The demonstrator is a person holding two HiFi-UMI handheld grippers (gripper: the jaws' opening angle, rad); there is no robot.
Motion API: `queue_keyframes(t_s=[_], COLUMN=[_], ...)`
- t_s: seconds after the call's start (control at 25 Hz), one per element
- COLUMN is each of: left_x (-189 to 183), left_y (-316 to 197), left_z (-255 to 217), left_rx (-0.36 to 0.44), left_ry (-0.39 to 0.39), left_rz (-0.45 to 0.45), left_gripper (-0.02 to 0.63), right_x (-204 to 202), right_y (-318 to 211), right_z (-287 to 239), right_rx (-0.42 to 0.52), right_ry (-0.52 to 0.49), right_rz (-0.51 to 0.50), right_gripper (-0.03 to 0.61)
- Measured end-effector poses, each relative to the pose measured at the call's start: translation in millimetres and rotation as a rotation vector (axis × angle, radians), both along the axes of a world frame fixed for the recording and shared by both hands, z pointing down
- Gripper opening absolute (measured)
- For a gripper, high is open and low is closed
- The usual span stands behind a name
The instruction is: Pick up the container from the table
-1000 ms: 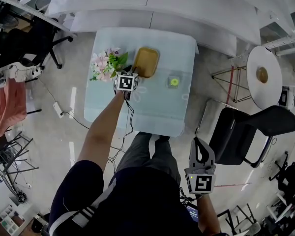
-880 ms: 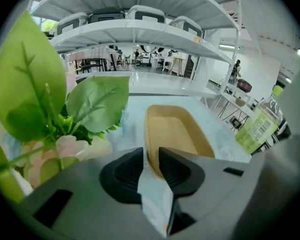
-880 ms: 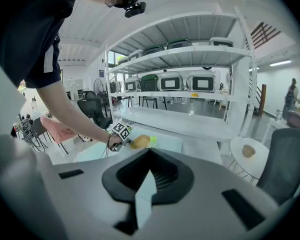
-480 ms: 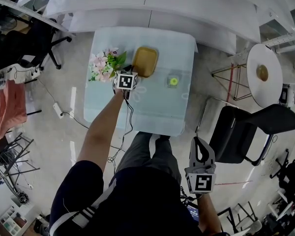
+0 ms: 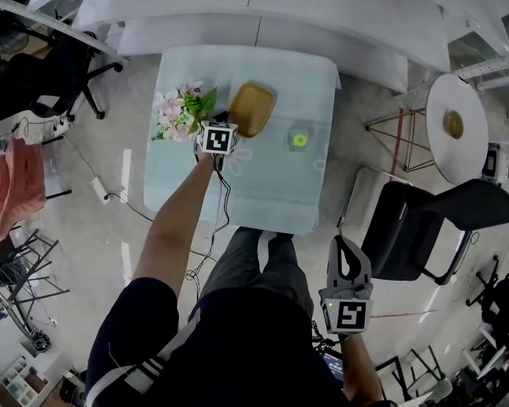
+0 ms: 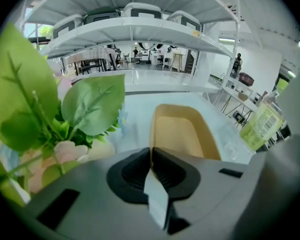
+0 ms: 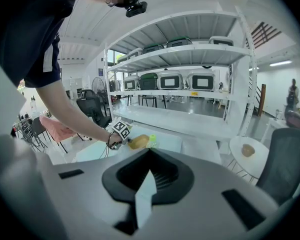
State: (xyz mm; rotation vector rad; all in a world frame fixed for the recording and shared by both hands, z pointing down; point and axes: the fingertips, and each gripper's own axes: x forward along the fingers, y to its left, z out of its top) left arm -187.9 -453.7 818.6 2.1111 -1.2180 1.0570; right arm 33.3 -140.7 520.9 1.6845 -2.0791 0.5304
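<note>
The tan container [image 5: 253, 107] sits on the table [image 5: 271, 185], upper middle of the head view, near the flowers [image 5: 180, 113]. The left gripper [image 5: 226, 124] has just been closing and pinches the container's near edge. The right gripper [image 5: 345, 246], lower right, is closed on nothing

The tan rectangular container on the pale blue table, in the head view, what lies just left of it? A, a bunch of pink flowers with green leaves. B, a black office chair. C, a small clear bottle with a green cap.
A: the bunch of pink flowers with green leaves lies left of the tan rectangular container; the small clear bottle stands to its right.
</note>
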Motion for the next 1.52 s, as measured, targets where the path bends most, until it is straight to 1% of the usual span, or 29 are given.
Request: queue_keyframes(t_s=[0.32,0.6,0.84,0.96,1.2,1.52], left_x=[-0.1,-2.4,-9.8,-12.5,-8.9,-13.3], left_y=[0.6,14.8,32.0,39.4,58.7,85.0], left_z=[-4.0,-19.6,-39.1,-55.2,-93.7,-150.4], left_rx=[0.002,-0.009,-0.011,0.003,0.054,0.127], left_ry=[0.000,0.047,0.070,0.078,0.088,0.127], left_rz=[-0.008,-0.052,-0.075,-0.072,-0.032,-0.047], left_gripper=[0.021,0.020,0.018,0.018,0.018,0.020], right_x=[-1.6,1.3,-0.3,-0.2,-1.8,0.2], right_y=[0.4,13.4,8.9,9.9,9.1,14.1], right_z=[-0.6,3.8,-11.0,-14.7,-26.8,-42.2], right_rx=[0.010,-0.021,0.029,0.047,0.083,0.125], right_ry=[0.013,0.041,0.013,0.017,-0.003,-0.003], right_rz=[-0.011,-0.035,-0.018,-0.033,-0.034,-0.050], right_gripper=[0.003,0.003,0.003,0.003,0.003,0.003])
